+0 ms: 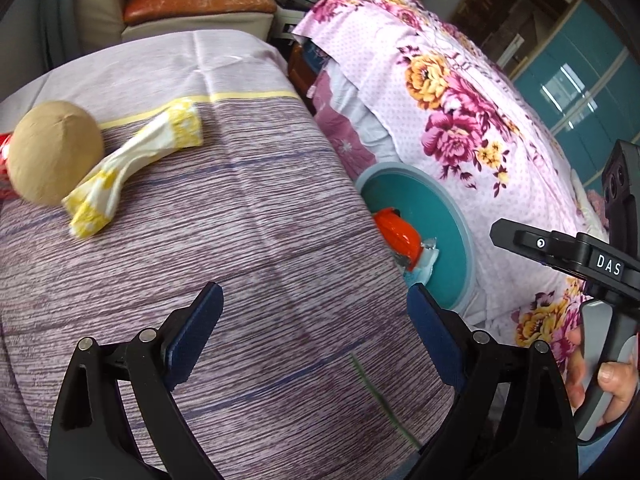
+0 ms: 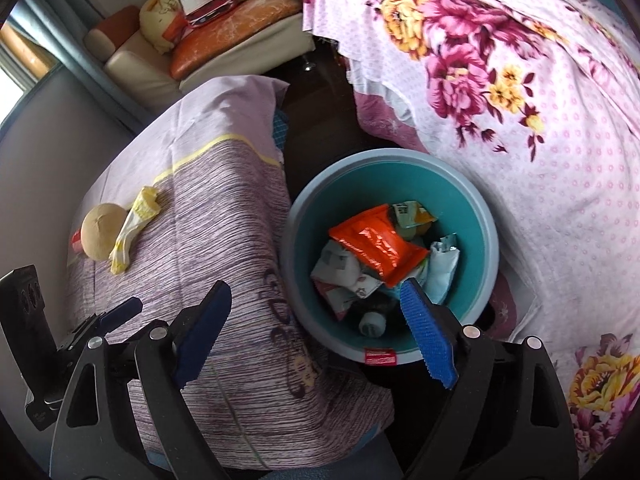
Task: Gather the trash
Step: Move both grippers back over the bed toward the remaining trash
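Left gripper (image 1: 314, 320): 1, jaws spread wide with nothing between them, low centre of the left wrist view, over the striped cloth.
Right gripper (image 2: 316, 322): 1, released, jaws standing wide and bare, low centre of the right wrist view; its right-hand blue pad overlaps the bin's opening, its left-hand pad lies over the cloth. In the left wrist view it shows at the right edge, gripped by a hand (image 1: 600, 380).
Bin (image 2: 486, 216): 1, round, teal inside with a grey-blue rim, centre of the right wrist view, standing between the cloth-covered surface and the bed.
Trash in the bin: several wrappers piled up, exact count unclear; 1 orange packet (image 2: 372, 242) lies on top, with pale blue and white packets around it and 1 small bottle-like piece near the bottom.
Trash still on the cloth: 1 twisted yellow-and-white wrapper (image 1: 136, 164), upper left of the left wrist view, touching 1 tan ball (image 1: 54, 152); 1 red item peeks out behind the ball, too hidden to identify.
Striped purple cloth (image 1: 240, 220): 1, covering the surface left of the bin.
Floral bedspread (image 2: 520, 100): 1, pink with magenta and yellow flowers, filling the right side of both views.
Sofa (image 2: 240, 52): 1, top of the frame, with cushions and a red bag on it.
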### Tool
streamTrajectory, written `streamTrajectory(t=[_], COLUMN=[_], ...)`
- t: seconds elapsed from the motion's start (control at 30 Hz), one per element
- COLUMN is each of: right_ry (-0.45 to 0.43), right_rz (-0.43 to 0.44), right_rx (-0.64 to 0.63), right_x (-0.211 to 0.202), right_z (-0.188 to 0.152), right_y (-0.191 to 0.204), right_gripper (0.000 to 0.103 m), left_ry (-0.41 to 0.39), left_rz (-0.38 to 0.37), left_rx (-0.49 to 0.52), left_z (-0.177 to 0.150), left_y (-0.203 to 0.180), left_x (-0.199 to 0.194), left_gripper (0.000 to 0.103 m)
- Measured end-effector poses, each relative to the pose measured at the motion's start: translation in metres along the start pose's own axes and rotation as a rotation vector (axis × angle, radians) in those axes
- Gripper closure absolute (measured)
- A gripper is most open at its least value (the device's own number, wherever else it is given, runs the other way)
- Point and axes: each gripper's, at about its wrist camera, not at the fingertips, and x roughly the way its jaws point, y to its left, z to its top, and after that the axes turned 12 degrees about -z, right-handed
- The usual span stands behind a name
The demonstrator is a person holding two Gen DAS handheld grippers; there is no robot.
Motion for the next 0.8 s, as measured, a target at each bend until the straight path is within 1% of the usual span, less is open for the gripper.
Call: streamTrajectory(t=[0.2,0.4,0.6,0.63,0.7,0.8], right_ry=[0.008,0.027,0.046,0.054,0.066,0.086], right_rz=[0.008,0.035,0.075,0.085,0.092,0.104], right_rx=[-0.032,-0.077,-0.139,-0.165,-0.188,-0.199], right_x=[-0.001,0.002,0.011,0.016,0.021,0.028], right_z=[-0.001,0.005,0.013,0.015,0.018,0.022], right_y=[0.024,0.058,0.105,0.120,0.138,0.158], right_gripper=[0.021,0.021,0.021,0.021,0.021,0.021], left_ry=[-0.022,-0.058,-0.112,-0.120,-0.140,-0.169], left_rz=[0.011,0.045,0.076,0.078,0.083,0.090], left_rx=[-0.035,-0.079,-0.170,-0.183,-0.215,-0.251], left_z=[-0.007,-0.010,-0.012,-0.012,-0.012,-0.013], left_y=[0.023,0.060,0.108,0.114,0.130,0.149], left_x=[-0.017,-0.044,-0.076,-0.080,-0.090,-0.102], left_gripper=[0.009,0.009,0.009,0.009,0.009,0.009])
